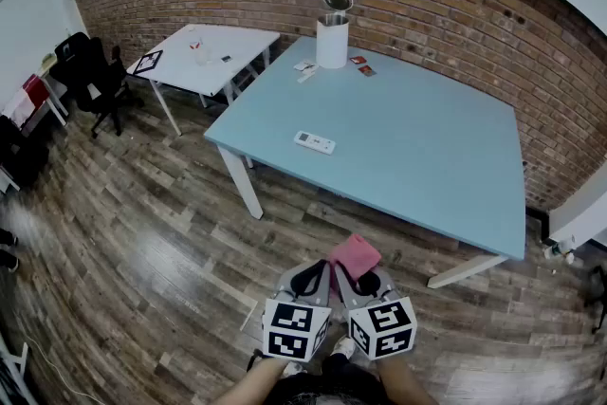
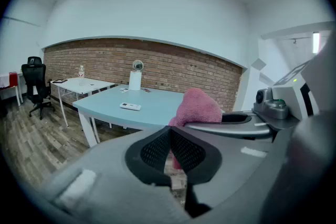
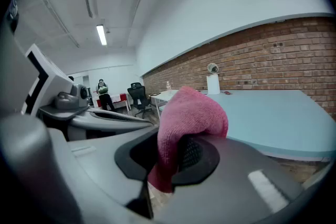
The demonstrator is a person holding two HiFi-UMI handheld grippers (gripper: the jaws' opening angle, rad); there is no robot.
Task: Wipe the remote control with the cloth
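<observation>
Currently: right hand-held gripper [image 1: 363, 283] clamped on pink cloth [image 1: 356, 253], left hand-held gripper [image 1: 308, 280] closed and empty, remote control [image 1: 314, 142] on blue counter [image 1: 436, 156] well ahead; advisable to approach, steady remote with left, wipe lengthwise

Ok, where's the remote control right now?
In the head view the remote control lies on the light blue table, toward its near-left corner, well apart from the white cylinder at the far edge.

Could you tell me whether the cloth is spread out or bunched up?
Bunched up: the cloth droops in a lump, pinched by the shut right gripper.
</observation>
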